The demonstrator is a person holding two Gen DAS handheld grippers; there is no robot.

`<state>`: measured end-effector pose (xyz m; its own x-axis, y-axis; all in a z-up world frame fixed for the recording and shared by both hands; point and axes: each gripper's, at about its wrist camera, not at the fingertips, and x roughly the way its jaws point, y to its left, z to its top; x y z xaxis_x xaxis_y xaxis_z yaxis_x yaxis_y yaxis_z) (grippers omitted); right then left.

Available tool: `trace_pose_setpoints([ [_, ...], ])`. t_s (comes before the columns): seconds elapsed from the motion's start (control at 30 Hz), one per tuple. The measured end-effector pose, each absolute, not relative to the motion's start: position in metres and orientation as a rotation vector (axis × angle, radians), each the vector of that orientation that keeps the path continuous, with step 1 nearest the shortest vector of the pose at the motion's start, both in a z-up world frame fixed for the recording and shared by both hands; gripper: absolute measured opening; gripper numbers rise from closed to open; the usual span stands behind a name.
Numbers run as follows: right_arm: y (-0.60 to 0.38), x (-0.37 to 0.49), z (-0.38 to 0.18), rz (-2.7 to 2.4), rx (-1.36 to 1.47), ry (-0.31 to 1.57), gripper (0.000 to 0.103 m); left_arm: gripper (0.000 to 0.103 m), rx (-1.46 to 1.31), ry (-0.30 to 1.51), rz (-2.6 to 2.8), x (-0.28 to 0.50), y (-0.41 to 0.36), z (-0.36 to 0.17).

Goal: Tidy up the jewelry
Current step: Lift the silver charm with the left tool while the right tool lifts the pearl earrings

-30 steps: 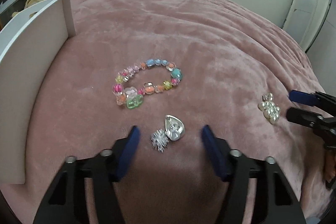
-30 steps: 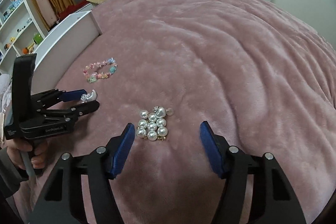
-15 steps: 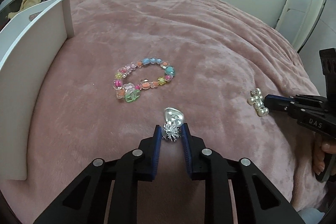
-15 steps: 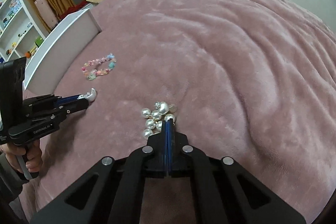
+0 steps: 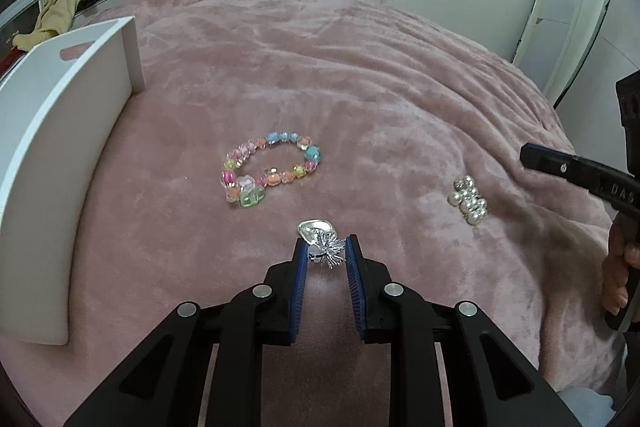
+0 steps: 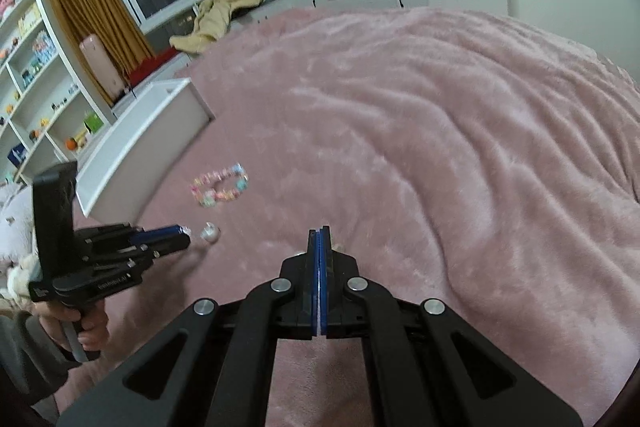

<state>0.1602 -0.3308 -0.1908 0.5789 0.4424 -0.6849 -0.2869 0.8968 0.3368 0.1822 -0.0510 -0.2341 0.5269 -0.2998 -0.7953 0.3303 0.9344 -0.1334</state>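
My left gripper (image 5: 325, 247) is shut on a silver ornament (image 5: 330, 254), a spiky cluster with a heart-shaped part (image 5: 314, 228) sticking out past the tips. The right wrist view shows the left gripper (image 6: 188, 239) holding that ornament (image 6: 210, 233) just above the pink blanket. A colourful bead bracelet (image 5: 272, 173) (image 6: 220, 185) lies beyond it. A pearl cluster (image 5: 470, 201) lies on the blanket to the right. My right gripper (image 5: 528, 155) (image 6: 319, 233) hangs above the pearls, shut, with nothing visible between its pads.
A white tray (image 5: 60, 131) (image 6: 140, 143) stands on the blanket (image 5: 360, 67) at the left, its tall wall facing me. The blanket's edge drops off at the right. A hand (image 5: 618, 267) grips the right tool's handle. Shelves and windows stand beyond the bed.
Both grippers went from open to shut. The left closed on the silver ornament and lifted it slightly. The right closed at the pearls, then rose without them.
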Motion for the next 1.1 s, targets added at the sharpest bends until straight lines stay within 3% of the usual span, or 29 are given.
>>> trace_pose_setpoints([
  [0.23,-0.336,0.164,-0.175,0.427,0.188,0.853,0.002,0.024,0.043,0.917,-0.388,0.179,-0.051,-0.217],
  [0.47,-0.314,0.186,-0.232,0.437,0.138,1.043,0.007,0.025,0.042,0.927,-0.385,0.176,-0.052,-0.218],
  [0.53,-0.308,0.187,-0.237,0.447,0.132,1.058,0.018,0.025,0.044,0.932,-0.386,0.175,-0.051,-0.218],
  [0.6,-0.304,0.188,-0.238,0.452,0.135,1.043,0.049,0.025,0.049,0.929,-0.384,0.174,-0.050,-0.217],
  [0.63,-0.303,0.188,-0.238,0.457,0.140,1.039,0.051,0.025,0.049,0.930,-0.385,0.174,-0.050,-0.216],
  [0.7,-0.297,0.189,-0.242,0.458,0.118,1.054,0.049,0.025,0.051,0.928,-0.379,0.174,-0.049,-0.216],
  [0.87,-0.292,0.186,-0.253,0.462,0.093,1.075,0.011,0.025,0.047,0.931,-0.378,0.175,-0.048,-0.216],
  [1.1,-0.304,0.166,-0.225,0.503,0.148,0.974,0.012,0.025,0.060,0.942,-0.383,0.175,-0.048,-0.222],
])
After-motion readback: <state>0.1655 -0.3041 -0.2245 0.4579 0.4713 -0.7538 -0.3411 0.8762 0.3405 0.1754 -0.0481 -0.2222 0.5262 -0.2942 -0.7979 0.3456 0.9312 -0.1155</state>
